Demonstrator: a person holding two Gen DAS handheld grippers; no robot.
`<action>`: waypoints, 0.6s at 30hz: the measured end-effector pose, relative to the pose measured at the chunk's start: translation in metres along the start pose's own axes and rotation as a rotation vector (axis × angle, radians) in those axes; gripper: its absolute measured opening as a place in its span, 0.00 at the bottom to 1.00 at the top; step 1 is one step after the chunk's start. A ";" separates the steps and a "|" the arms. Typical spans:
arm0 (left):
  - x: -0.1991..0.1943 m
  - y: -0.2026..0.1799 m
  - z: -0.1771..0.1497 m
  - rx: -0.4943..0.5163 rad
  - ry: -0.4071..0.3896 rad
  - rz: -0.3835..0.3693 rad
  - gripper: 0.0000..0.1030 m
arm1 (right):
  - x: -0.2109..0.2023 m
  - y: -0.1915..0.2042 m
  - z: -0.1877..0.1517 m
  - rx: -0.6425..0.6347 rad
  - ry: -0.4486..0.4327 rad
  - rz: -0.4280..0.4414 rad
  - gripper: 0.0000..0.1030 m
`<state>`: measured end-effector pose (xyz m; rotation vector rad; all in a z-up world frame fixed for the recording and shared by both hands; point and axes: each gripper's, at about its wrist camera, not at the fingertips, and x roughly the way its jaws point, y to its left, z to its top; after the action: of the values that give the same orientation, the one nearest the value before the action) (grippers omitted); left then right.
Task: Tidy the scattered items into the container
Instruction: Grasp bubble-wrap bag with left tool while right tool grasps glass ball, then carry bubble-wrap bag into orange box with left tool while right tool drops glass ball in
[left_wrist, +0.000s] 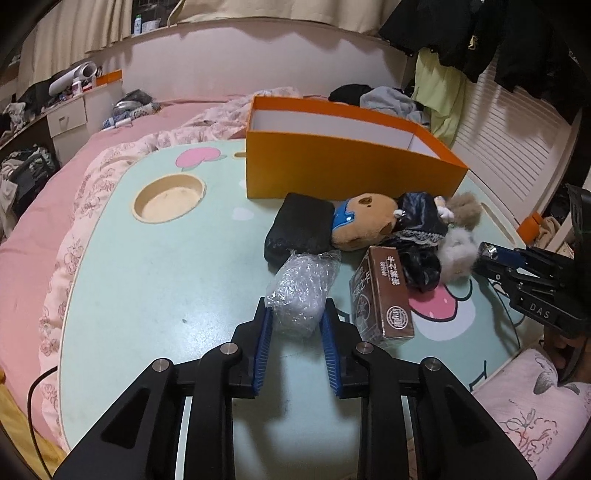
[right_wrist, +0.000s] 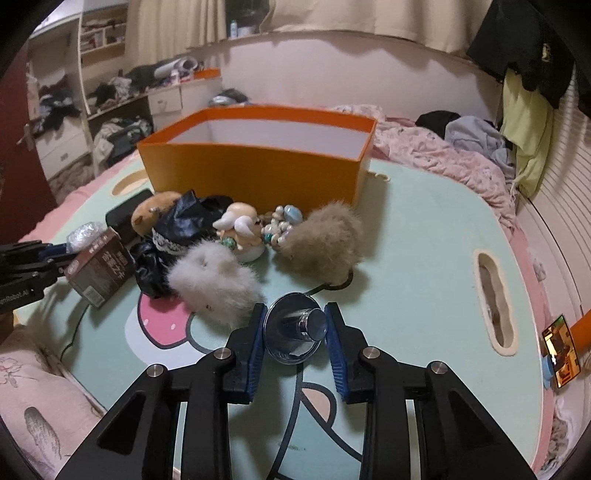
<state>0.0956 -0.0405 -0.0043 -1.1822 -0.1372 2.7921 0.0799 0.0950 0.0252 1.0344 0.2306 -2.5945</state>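
Observation:
The orange box (left_wrist: 351, 173) (right_wrist: 251, 173) stands open at the back of the mint lap table (left_wrist: 147, 277). My left gripper (left_wrist: 297, 314) is shut on a crumpled bubble-wrap bundle (left_wrist: 301, 288) resting on the table. My right gripper (right_wrist: 295, 328) is shut on a shiny chrome disc with a knob (right_wrist: 295, 326), its blue pads against the rim. In front of the box lie a brown carton (left_wrist: 384, 295), a bear plush (left_wrist: 365, 221), a black pouch (left_wrist: 299, 229), a white fur ball (right_wrist: 214, 284), a tan fur ball (right_wrist: 321, 236) and a small figurine (right_wrist: 243, 229).
A black glossy bag (right_wrist: 184, 221) lies among the pile. The table has a round cup recess (left_wrist: 170, 197) at the left and a handle slot (right_wrist: 495, 306) at the right. Pink bedding (left_wrist: 44, 221) surrounds the table, with clothes piled behind it.

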 end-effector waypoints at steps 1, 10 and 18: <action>-0.002 -0.001 0.001 0.003 -0.008 0.003 0.26 | -0.004 -0.001 0.000 0.006 -0.015 0.004 0.29; -0.021 -0.013 0.017 0.035 -0.057 -0.036 0.26 | -0.025 -0.005 0.008 0.034 -0.070 0.027 0.29; -0.021 -0.031 0.054 0.069 -0.079 -0.093 0.26 | -0.030 -0.002 0.037 0.000 -0.097 0.021 0.29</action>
<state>0.0734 -0.0146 0.0522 -1.0244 -0.0986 2.7398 0.0759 0.0939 0.0722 0.9037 0.1954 -2.6173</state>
